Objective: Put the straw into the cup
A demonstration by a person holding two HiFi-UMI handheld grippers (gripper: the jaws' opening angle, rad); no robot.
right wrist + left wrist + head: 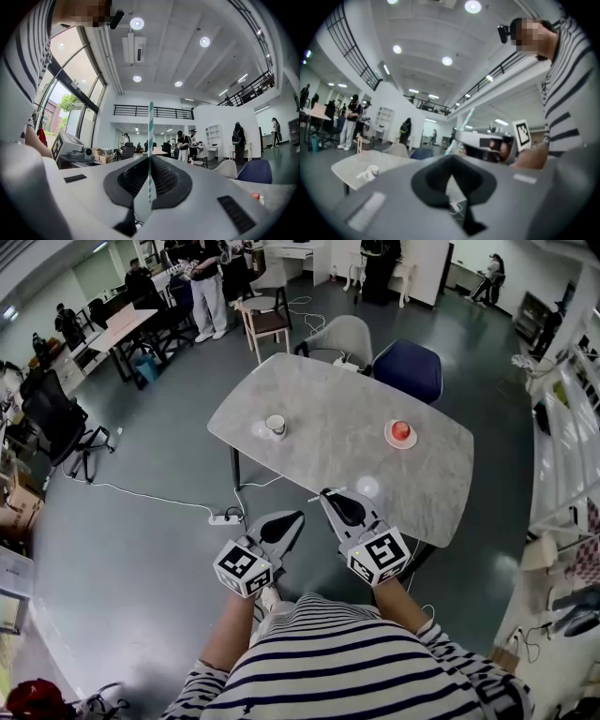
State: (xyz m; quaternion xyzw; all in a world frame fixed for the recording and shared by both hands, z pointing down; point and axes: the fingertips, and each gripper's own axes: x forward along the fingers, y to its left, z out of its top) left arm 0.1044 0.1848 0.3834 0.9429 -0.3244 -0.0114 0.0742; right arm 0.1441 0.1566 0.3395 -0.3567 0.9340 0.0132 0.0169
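**Checker:** State the condition of the right gripper.

**Operator:** My right gripper (pixel 150 161) is pinching a thin straw with green and white stripes (pixel 150 136). The straw stands upright between the two jaws and extends above them. I hold this gripper over the near edge of the grey marble-patterned table (pixel 328 451).

**Checker:** State the condition of the left gripper.

**Operator:** My left gripper (pixel 451 161) has its jaws pressed together, with nothing between them. It sits just left of the right gripper, over the floor and just short of the table's near edge.

**Checker:** Locate the receiving item.

**Operator:** The small white cup (pixel 275 425) stands upright on the far left part of the table. It is well apart from both grippers and from the straw.

**Checker:** List other items on the table.

**Operator:** A red item (pixel 401 430) rests on a white saucer (pixel 413 440) on the right part of the table, well apart from the cup.
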